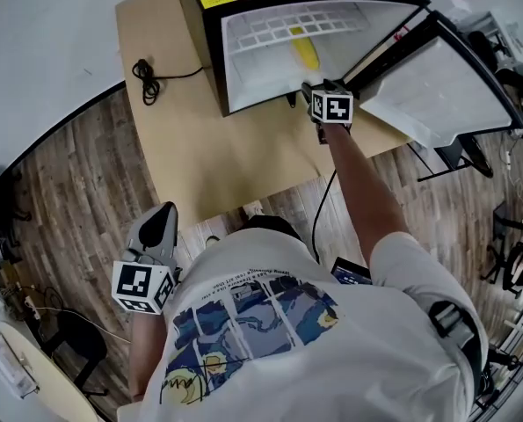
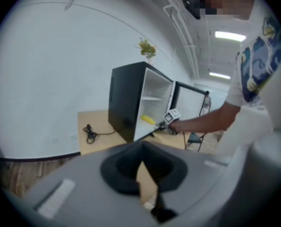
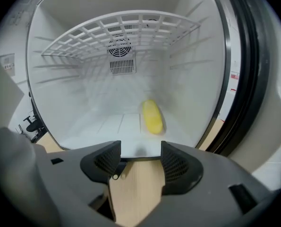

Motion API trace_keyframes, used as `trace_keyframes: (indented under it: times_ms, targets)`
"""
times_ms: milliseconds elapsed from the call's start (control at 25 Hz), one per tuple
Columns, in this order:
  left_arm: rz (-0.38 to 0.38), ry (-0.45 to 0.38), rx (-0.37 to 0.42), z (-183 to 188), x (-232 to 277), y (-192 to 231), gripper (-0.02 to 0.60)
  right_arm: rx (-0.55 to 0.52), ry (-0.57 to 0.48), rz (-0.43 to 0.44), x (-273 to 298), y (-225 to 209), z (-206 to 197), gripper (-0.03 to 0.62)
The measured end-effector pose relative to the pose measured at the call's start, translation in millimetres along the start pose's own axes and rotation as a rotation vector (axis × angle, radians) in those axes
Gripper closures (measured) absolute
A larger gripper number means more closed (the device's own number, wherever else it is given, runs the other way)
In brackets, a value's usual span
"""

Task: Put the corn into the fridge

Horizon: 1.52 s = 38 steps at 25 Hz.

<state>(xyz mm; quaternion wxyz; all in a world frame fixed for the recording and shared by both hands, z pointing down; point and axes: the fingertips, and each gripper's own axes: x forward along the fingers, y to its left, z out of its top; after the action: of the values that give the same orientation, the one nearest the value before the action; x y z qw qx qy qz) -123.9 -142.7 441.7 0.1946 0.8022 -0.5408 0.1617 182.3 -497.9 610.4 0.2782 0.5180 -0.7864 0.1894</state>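
I'm in a lab-type test room, not a home kitchen. A small black fridge [image 1: 199, 51] sits on a bare wooden table [image 1: 208, 156], with a loose cable [image 1: 147, 77] lying beside it. The wall [image 2: 50, 79] is plain white and the floor [image 1: 76, 200] is wood plank. Strip lights [image 2: 230, 34] and exposed pipes [image 2: 178, 27] run overhead. A black office chair [image 1: 72, 339] stands near me.

A white short-sleeved T-shirt [image 1: 393, 323] is worn, printed on the front with a blue and yellow picture [image 1: 252, 319]. The left tool [image 1: 162, 222] and the right tool [image 1: 303, 90] are cased in grey, fitted with black mesh-textured pads [image 3: 177, 166], and each is topped by a white cube [image 1: 142, 286] marked with black squares.
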Motion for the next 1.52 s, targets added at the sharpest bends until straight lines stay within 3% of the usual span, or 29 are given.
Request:
trace_keyframes:
  times_ms: [680,1160,1520]
  targets:
    - [-0.104,-0.046,0.018,-16.7,-48.0,5.7,0.572,0.008,0.008,0.025,-97.3,79.3,-56.8,0.347]
    - [-0.162,-0.050,0.022,-42.3,-86.5,13.4,0.572,0.035,-0.019,0.049,-175.2,156.3,-92.3,0.420]
    - [-0.192,-0.070,0.017,-61.6,-109.8,14.9,0.572,-0.006,-0.016,0.051,-223.6,194.6,-119.7,0.481]
